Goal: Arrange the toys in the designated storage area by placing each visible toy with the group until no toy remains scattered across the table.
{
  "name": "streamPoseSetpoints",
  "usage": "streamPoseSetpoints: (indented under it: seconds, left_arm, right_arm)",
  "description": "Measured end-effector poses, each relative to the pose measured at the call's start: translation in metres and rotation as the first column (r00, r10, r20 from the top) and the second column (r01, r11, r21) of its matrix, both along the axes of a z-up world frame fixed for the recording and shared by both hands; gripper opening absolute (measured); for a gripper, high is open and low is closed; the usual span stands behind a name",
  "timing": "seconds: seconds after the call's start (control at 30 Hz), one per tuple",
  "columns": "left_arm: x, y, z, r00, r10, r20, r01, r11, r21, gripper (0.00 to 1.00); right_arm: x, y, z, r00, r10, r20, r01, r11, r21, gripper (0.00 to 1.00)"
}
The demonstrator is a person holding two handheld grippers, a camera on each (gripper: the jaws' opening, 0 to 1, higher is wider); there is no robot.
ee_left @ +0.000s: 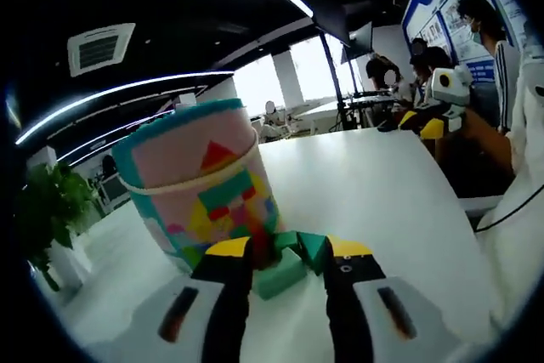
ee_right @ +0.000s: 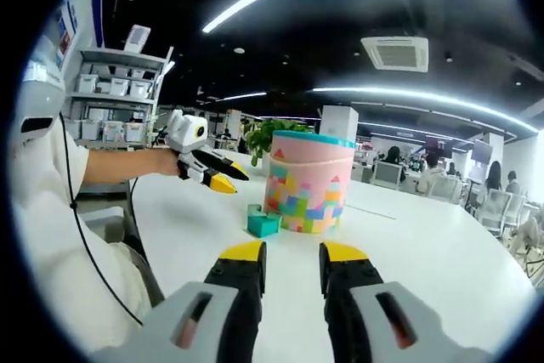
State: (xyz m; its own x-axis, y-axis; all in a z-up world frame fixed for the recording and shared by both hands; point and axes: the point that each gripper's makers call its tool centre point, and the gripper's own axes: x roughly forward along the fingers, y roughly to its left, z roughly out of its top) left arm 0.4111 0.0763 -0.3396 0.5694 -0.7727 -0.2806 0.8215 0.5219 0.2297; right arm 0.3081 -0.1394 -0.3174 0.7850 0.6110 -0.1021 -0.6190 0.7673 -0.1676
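Left gripper (ee_left: 289, 259): jaws apart, tips either side of the green blocks (ee_left: 289, 263) without clamping them, just beside the patterned bucket (ee_left: 204, 178).
Right gripper (ee_right: 291, 254): jaws apart and empty, hanging above the white table (ee_right: 425, 252), well apart from the toys.
Progress: the blocks lie touching the bucket's foot, so they look grouped already; no other toy lies scattered.
Left gripper view adds: several blocks, with something reddish between the tips.
Right gripper view adds: the left gripper poised near the bucket, above and apart from the blocks (ee_right: 263, 223).
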Motion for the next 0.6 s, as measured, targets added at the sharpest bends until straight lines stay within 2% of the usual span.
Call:
streamPoseSetpoints:
  seconds: [0.07, 0.1, 0.27, 0.37, 0.4, 0.5, 0.6]
  left_arm:
    - [-0.003, -0.003, -0.009, 0.999, 0.015, -0.048, -0.015, 1.0, -0.001, 0.31]
    - [-0.001, -0.002, -0.014, 0.996, 0.057, -0.066, -0.056, 0.998, 0.009, 0.29]
    - [-0.007, -0.016, -0.026, 0.996, 0.077, -0.054, -0.077, 0.997, -0.002, 0.29]
    - [0.0, -0.016, -0.03, 0.992, 0.125, -0.03, -0.124, 0.992, 0.015, 0.29]
    - [0.004, -0.015, -0.029, 0.988, 0.155, -0.028, -0.155, 0.988, -0.004, 0.29]
    - [0.009, -0.014, -0.03, 0.98, 0.188, -0.073, -0.192, 0.98, -0.054, 0.29]
    - [0.011, -0.015, -0.033, 0.977, 0.2, -0.07, -0.204, 0.978, -0.049, 0.3]
  right_arm:
    - [0.0, 0.0, 0.0, 1.0, 0.0, -0.001, 0.0, 1.0, 0.0, 0.25]
    - [0.0, 0.0, -0.001, 1.0, 0.0, -0.001, 0.0, 1.0, 0.0, 0.25]
    - [0.0, 0.004, -0.005, 1.0, 0.003, -0.013, -0.004, 1.0, -0.009, 0.25]
    - [-0.001, 0.006, -0.004, 1.0, 0.011, -0.009, -0.011, 1.0, -0.017, 0.25]
    - [-0.001, 0.006, -0.003, 1.0, 0.011, -0.007, -0.011, 1.0, -0.018, 0.25]
    - [-0.001, 0.004, 0.0, 1.0, 0.009, 0.002, -0.009, 1.0, -0.006, 0.25]
    - [0.0, 0.001, -0.003, 1.0, 0.003, -0.004, -0.003, 1.0, 0.0, 0.25]
